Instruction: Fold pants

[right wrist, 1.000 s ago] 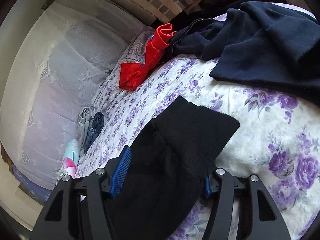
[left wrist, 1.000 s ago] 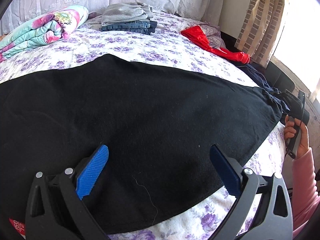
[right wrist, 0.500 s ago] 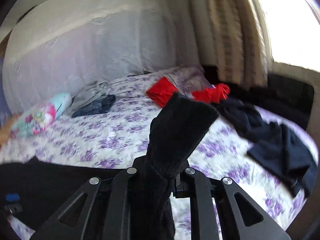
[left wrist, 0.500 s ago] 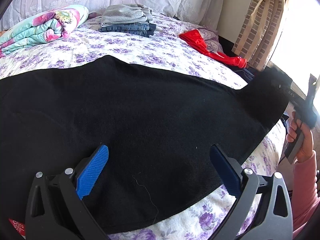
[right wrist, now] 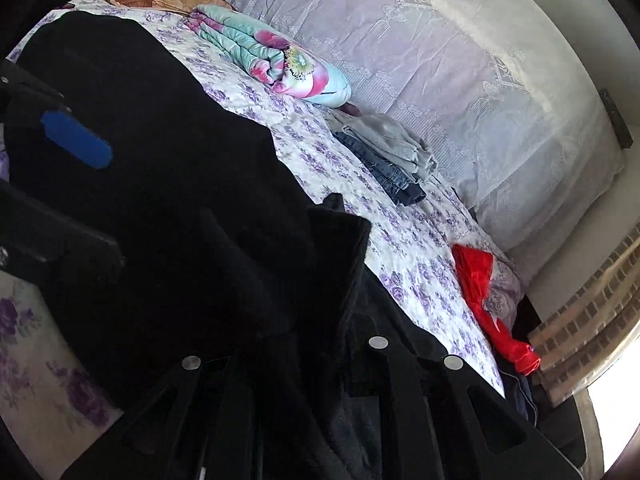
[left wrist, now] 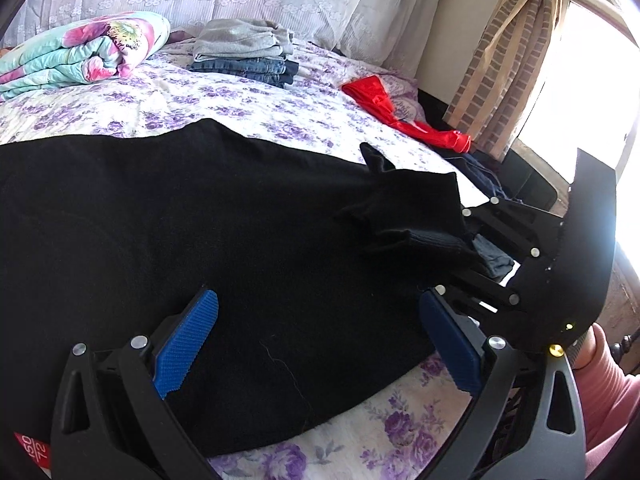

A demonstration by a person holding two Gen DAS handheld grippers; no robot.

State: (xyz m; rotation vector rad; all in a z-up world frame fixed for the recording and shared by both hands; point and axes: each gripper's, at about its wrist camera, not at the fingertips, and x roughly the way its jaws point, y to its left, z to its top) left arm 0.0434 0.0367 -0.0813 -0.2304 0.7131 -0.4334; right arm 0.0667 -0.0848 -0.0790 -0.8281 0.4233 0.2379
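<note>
On the floral bedspread [left wrist: 248, 100] the black pants [left wrist: 200, 220] lay spread flat, their near edge between the blue pads [left wrist: 186, 336] of the left gripper [left wrist: 320, 340], whose jaws stood wide and held nothing. The right gripper [right wrist: 304, 364] was clamped on the leg end [left wrist: 416, 208], which half a second before had hung raised near the window side and had now been carried inward over the spread cloth, close to the left tool. Behind, a folded stack of grey and denim clothes [left wrist: 244, 52], a flowered quilt [left wrist: 80, 52] and a red garment [left wrist: 400, 112] sat where they had been. No containers were visible.
</note>
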